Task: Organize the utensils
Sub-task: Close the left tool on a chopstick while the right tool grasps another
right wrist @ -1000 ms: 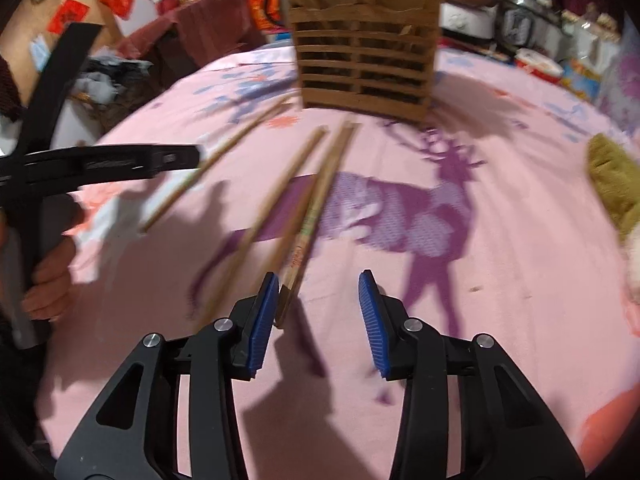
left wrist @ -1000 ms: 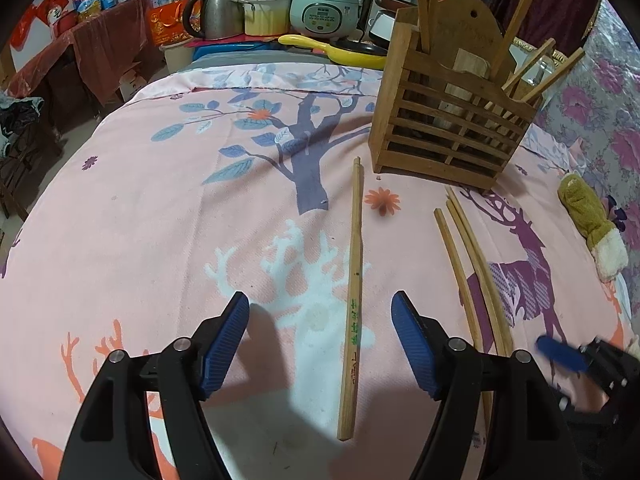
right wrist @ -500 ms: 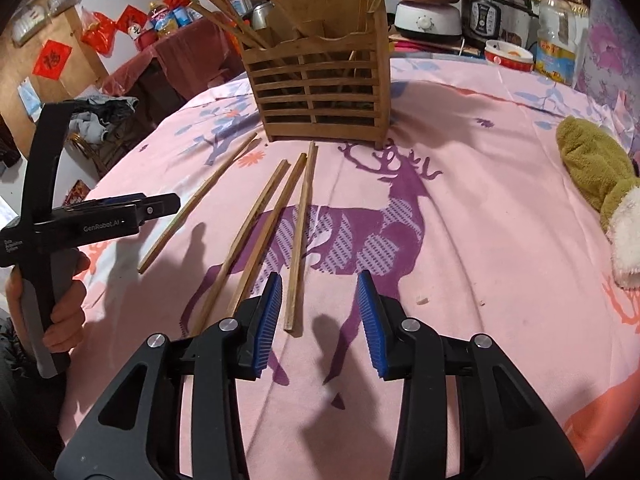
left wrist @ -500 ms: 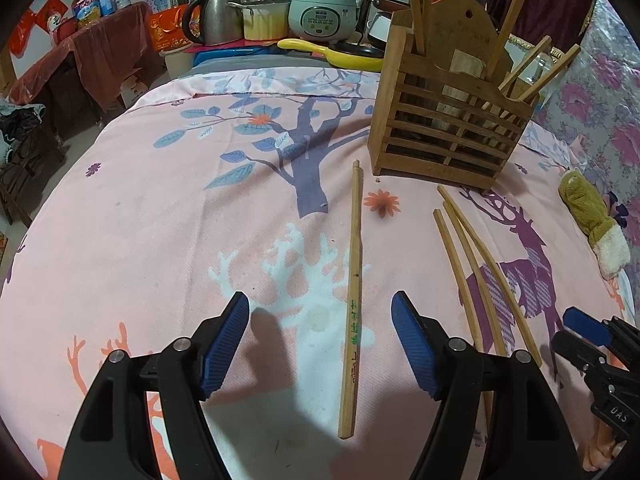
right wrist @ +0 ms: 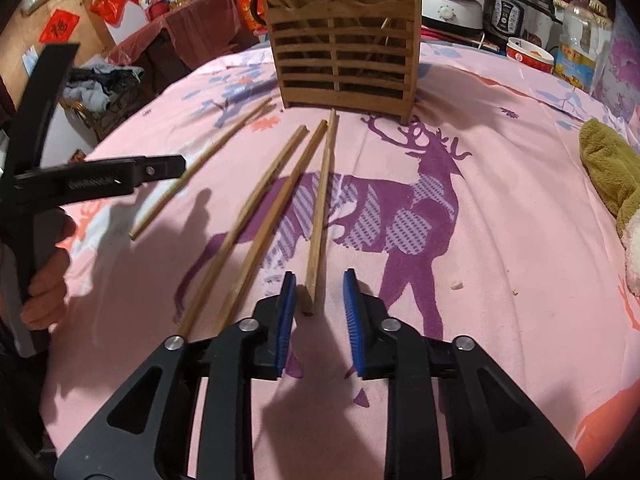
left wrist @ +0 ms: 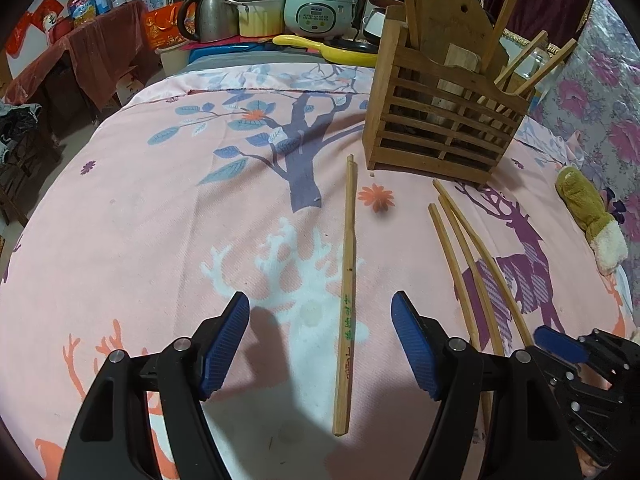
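Four loose chopsticks lie on a pink deer-print cloth (left wrist: 160, 220) in front of a slatted wooden holder (right wrist: 344, 64), which stands at the upper centre of the right wrist view and already has several sticks leaning in its compartments.

The right gripper (right wrist: 318, 312), low in that view, has just been closing its jaws. The blue pads now stand close either side of the near end of the rightmost chopstick (right wrist: 322, 200), with a narrow gap still showing on each side, so the stick is between them but not yet pinched. Two more chopsticks (right wrist: 256, 220) lie just left of it, fanning toward the holder.

In the left wrist view, the left gripper (left wrist: 320, 340) hangs at the lower centre with its jaws wide apart. A lone chopstick (left wrist: 347, 288) with green lettering lies on the cloth between the pads, touching neither, its far tip pointing toward the holder's left corner.

A hand (right wrist: 44, 284) at the left edge of the right wrist view grips the left tool's handle. A plush toy (left wrist: 592, 220) rests at the right edge, and a kettle (left wrist: 208, 12) and rice cooker (left wrist: 320, 8) sit beyond the cloth.
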`<state>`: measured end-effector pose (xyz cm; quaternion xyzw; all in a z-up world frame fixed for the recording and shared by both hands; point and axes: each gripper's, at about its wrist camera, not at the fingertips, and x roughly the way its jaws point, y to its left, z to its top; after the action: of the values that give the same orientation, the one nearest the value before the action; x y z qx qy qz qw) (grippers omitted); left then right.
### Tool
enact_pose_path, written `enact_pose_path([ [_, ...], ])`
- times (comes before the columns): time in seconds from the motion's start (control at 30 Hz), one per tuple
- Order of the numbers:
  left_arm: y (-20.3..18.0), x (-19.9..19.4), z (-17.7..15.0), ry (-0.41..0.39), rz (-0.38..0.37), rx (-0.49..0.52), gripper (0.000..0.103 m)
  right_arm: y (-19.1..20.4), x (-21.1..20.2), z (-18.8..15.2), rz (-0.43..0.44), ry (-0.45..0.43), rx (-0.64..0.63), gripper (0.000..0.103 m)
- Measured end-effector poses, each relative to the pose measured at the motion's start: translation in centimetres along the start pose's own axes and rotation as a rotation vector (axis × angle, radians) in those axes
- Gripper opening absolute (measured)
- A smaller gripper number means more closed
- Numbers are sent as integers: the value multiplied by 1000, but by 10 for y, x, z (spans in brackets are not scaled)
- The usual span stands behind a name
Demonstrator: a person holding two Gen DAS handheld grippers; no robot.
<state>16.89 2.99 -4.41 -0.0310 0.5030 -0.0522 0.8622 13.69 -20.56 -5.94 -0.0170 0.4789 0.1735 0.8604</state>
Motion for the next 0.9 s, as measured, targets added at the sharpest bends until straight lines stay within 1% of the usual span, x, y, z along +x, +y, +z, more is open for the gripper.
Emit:
enact_pose_path([
  [0.07,-2,0,-2,5,-8,9,64,-2,-1,0,-11,-4,4,14],
  [0.1,-3,1,-4,11,-10,19,58,-4,-1,0,-16,-7,17,7],
  [0.13,-4,2,-6,21,-10,27,51,-8,-1,-1,-19,-8,29,7],
  [0.17,-4,3,-10,35,-13,35,48,-10,-2,-1,-16,-9,37,7],
  [0.2,-5,5,-13,49,-20,39,42,-12,-3,-3,-19,-10,44,7],
  [0.23,-4,4,-17,49,-13,50,39,-13,-5,-5,-28,-12,46,7],
  [0.27,-5,1,-21,43,3,68,38,-15,-8,-8,-36,-15,50,7],
  [0.33,-4,-4,-31,40,-4,88,38,-18,-11,-13,-34,-16,54,7],
  [0.47,-7,-15,-49,26,10,150,38,-21,-16,-21,-23,-20,49,7],
  [0.57,-11,-16,-52,17,26,175,38,-23,-16,-20,-12,-19,61,8],
  [0.7,-12,-14,-52,11,30,178,37,-22,-15,-20,-18,-21,56,8],
  [0.77,-14,-15,-52,9,25,183,32,-22,-15,-20,-17,-21,56,7],
  [0.8,-15,-15,-53,8,16,190,25,-21,-15,-20,-19,-22,57,7],
  [0.83,-17,-16,-53,7,10,197,11,-21,-16,-20,-22,-24,57,7],
  [0.87,-19,-16,-53,7,7,205,7,-21,-16,-20,-24,-26,56,6],
  [0.9,-20,-16,-53,5,10,209,6,-21,-17,-20,-28,-31,55,6],
])
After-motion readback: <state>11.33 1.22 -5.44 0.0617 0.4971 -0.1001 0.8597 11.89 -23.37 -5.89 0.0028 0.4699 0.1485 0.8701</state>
